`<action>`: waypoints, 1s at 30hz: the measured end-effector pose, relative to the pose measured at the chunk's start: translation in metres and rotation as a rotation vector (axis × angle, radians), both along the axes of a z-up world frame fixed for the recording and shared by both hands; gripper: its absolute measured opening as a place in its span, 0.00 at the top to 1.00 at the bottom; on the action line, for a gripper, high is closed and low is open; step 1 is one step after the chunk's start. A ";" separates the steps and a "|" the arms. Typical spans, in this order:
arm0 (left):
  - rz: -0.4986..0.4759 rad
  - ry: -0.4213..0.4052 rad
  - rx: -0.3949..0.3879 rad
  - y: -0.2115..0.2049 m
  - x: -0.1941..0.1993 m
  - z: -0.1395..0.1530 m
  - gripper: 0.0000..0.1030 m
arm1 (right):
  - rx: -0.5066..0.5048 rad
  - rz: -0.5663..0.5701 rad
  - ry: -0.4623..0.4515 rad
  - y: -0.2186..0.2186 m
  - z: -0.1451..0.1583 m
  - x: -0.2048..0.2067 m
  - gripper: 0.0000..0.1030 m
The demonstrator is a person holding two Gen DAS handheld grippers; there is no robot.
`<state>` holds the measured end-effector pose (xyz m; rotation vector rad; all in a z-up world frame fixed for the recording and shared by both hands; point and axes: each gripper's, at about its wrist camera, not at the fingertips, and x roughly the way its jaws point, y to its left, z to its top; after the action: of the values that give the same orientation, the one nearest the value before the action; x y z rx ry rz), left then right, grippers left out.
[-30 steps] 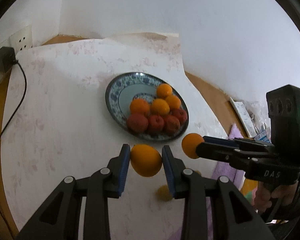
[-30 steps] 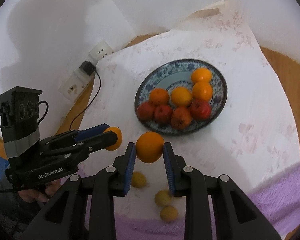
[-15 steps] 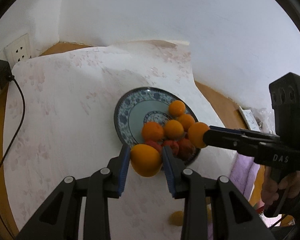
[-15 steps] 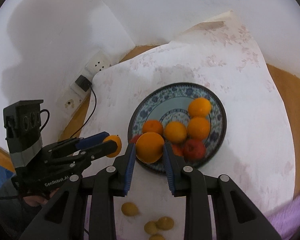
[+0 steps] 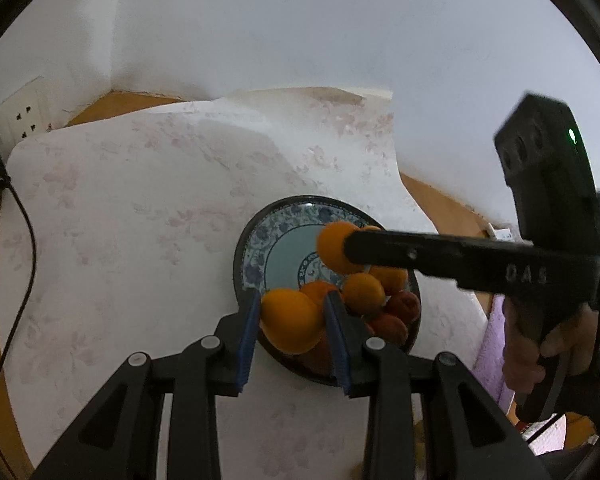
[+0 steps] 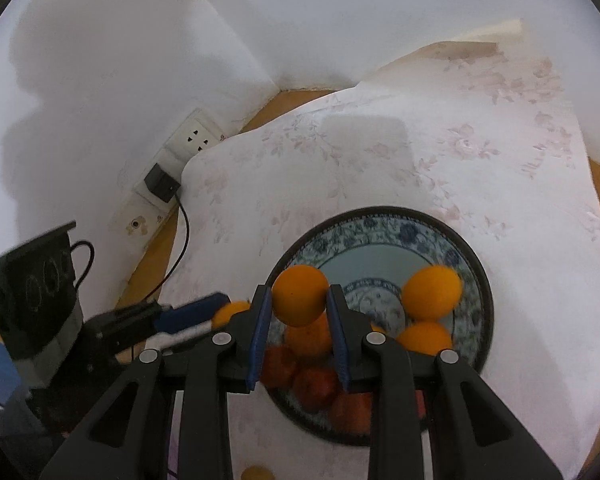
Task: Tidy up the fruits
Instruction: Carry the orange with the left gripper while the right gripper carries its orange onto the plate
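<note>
My left gripper (image 5: 290,322) and right gripper (image 6: 298,312) each clench an orange above the plate (image 6: 384,222), already well filled; one fruit (image 6: 254,473), perhaps more, waits nearer.

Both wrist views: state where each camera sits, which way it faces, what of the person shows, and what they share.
Left wrist view: sits on the left hand-held gripper, facing down at the plate; it grips an orange. The right hand-held gripper and the person's hand show.
Right wrist view: sits on the right hand-held gripper, gripping its orange over the plate; the left hand-held gripper shows at left.
Shared: plate, fruit, floral cloth, wall socket.
</note>
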<state>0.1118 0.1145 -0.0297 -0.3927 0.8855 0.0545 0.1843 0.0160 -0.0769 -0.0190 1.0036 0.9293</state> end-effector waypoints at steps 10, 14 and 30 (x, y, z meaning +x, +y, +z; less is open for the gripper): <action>-0.014 0.007 0.002 0.001 0.008 -0.009 0.67 | -0.010 0.016 0.057 0.018 -0.017 0.010 0.72; -0.014 0.012 0.007 0.002 0.010 -0.010 0.67 | -0.021 0.031 0.075 0.026 -0.025 0.013 0.72; -0.007 0.054 0.005 0.005 0.011 -0.021 0.67 | -0.016 0.027 0.101 0.030 -0.038 0.014 0.72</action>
<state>0.1231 0.1191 -0.0504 -0.3848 0.9396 0.0611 0.1987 0.0464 -0.1150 0.0007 1.1070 0.9542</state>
